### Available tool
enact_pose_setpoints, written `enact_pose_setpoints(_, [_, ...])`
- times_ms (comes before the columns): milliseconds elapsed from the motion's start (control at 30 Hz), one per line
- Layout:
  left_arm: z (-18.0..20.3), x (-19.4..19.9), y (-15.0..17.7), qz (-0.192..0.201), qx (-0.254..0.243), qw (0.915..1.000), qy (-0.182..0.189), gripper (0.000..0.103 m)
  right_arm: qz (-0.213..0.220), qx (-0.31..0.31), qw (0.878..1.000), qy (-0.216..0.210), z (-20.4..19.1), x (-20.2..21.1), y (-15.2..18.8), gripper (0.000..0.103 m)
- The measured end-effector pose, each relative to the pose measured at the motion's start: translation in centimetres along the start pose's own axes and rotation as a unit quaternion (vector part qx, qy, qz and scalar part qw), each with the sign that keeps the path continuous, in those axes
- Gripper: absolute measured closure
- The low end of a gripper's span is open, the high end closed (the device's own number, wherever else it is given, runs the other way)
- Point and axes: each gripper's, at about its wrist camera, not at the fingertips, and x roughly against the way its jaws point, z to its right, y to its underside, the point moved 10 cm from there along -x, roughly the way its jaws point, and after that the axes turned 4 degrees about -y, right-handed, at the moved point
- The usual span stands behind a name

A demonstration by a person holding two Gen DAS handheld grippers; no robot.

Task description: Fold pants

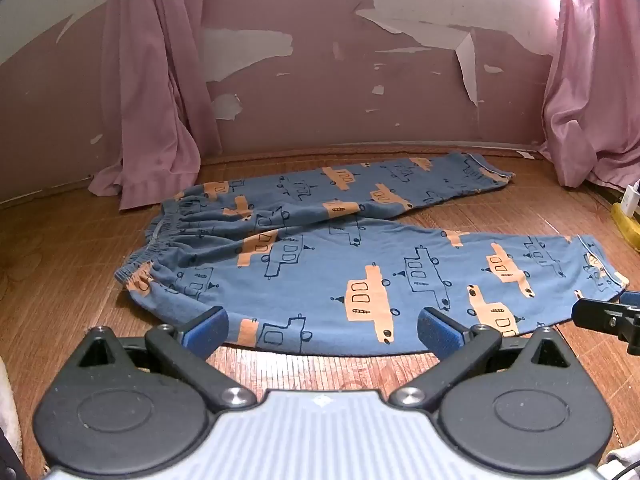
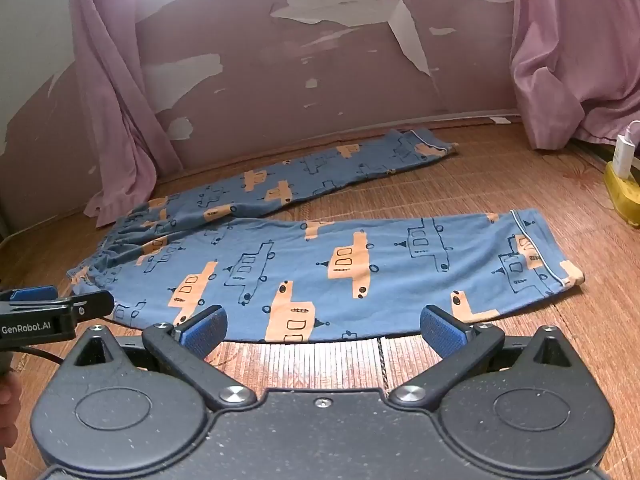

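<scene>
A: Where are the pants (image 1: pixel 340 264) found?
B: Spread flat on the floor (image 1: pixel 60 280) at twelve o'clock, legs parted.
A: The tongs?
B: The left gripper (image 1: pixel 322 330) and right gripper (image 2: pixel 324 330) are held wide apart, nothing grasped.

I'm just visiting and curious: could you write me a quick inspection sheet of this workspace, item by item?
Surface: wood-pattern floor, bare near the cameras.
Job's things: blue pants with orange vehicle print, lying flat and unfolded, legs spread apart, waistband to the left.
Clutter: yellow power strip with a white plug, at the right edge.
Grippers: left hand-held gripper open, at the near edge of the pants; right hand-held gripper open, likewise; neither holds cloth.
Cables: a dark cable under the left gripper.
Surroundings: peeling pink wall, pink curtains on both sides.
</scene>
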Motion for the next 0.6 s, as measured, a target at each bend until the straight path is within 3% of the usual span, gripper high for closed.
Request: enact_pose_setpoints(600, [-0.09, 0.12, 0.25, 0.001, 0.0, 1.0, -0.002, 0.0, -0.002, -0.004, 1.0, -0.001, 0.33, -0.12, 0.24, 0.001])
